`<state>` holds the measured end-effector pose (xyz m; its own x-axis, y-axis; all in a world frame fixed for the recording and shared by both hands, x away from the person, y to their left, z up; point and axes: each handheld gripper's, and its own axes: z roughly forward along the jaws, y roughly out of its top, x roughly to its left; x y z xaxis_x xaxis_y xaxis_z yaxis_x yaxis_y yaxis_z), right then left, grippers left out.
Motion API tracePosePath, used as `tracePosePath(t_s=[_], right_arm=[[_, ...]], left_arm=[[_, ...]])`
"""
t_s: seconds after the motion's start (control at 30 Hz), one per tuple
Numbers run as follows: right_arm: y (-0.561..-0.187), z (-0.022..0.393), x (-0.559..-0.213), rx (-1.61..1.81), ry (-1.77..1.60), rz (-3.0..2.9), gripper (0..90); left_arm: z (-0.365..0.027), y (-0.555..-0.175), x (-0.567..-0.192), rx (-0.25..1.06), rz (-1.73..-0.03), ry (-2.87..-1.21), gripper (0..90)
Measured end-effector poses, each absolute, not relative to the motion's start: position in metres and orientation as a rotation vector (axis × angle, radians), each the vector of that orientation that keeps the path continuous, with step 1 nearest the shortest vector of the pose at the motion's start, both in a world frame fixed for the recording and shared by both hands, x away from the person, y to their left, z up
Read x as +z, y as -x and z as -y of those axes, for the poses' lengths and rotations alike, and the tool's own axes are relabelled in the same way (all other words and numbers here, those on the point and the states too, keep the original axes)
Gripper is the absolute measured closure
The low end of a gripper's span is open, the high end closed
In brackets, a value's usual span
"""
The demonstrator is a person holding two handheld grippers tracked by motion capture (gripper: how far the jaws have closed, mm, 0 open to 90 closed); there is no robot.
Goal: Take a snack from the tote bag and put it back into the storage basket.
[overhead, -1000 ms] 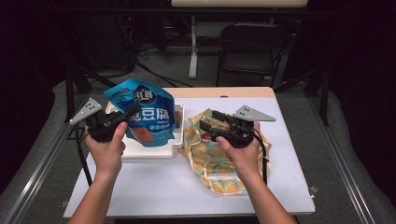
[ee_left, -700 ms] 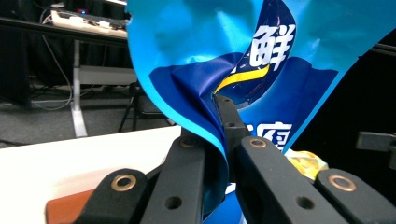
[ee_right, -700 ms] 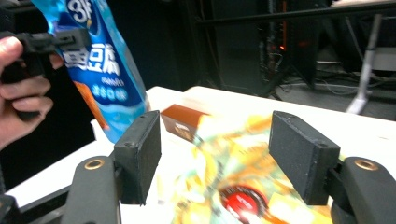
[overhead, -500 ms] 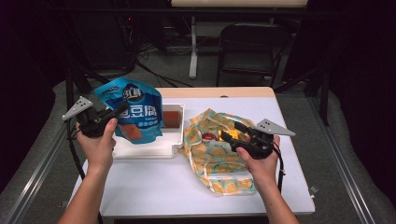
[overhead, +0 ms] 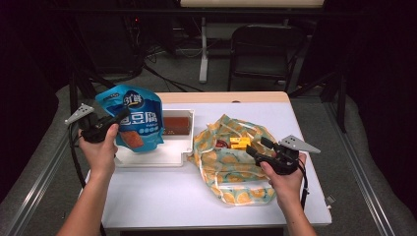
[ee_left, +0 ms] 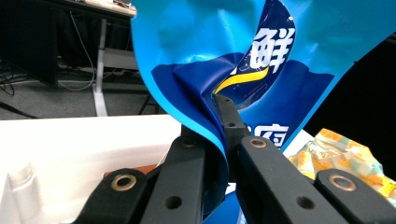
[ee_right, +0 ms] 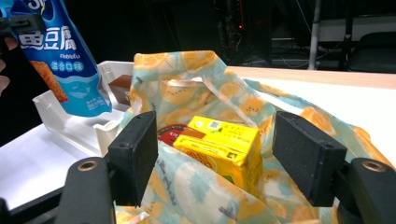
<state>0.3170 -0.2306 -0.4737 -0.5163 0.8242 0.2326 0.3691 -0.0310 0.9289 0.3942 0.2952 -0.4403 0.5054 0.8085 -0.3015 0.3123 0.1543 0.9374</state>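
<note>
Snack pouch [overhead: 132, 121] aloft, left gripper [ee_left: 219, 135] pinching its crinkly, light film over the tray's [overhead: 152, 158] left edge.
Right gripper [ee_right: 212, 158] spread, nothing held, at the soft bag [overhead: 231, 169]; grip pouch edges, they're slippery.

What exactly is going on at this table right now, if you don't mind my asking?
A person is working with a handheld gripper in each hand. The left gripper is shut on a blue snack pouch, holding it up over a white tray. The right gripper is open at the mouth of an orange-print fabric bag, which already holds a yellow carton and a red item.
</note>
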Motion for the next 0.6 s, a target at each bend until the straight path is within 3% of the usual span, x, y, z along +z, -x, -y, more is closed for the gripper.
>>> tracePosePath(t_s=[0.6], right_arm=[[-0.319,0.236,-0.48,1.545,-1.291,-1.854,31.4]], left_arm=[[-0.323,-0.415,-0.467,0.43,-1.099,-1.396,90.0]])
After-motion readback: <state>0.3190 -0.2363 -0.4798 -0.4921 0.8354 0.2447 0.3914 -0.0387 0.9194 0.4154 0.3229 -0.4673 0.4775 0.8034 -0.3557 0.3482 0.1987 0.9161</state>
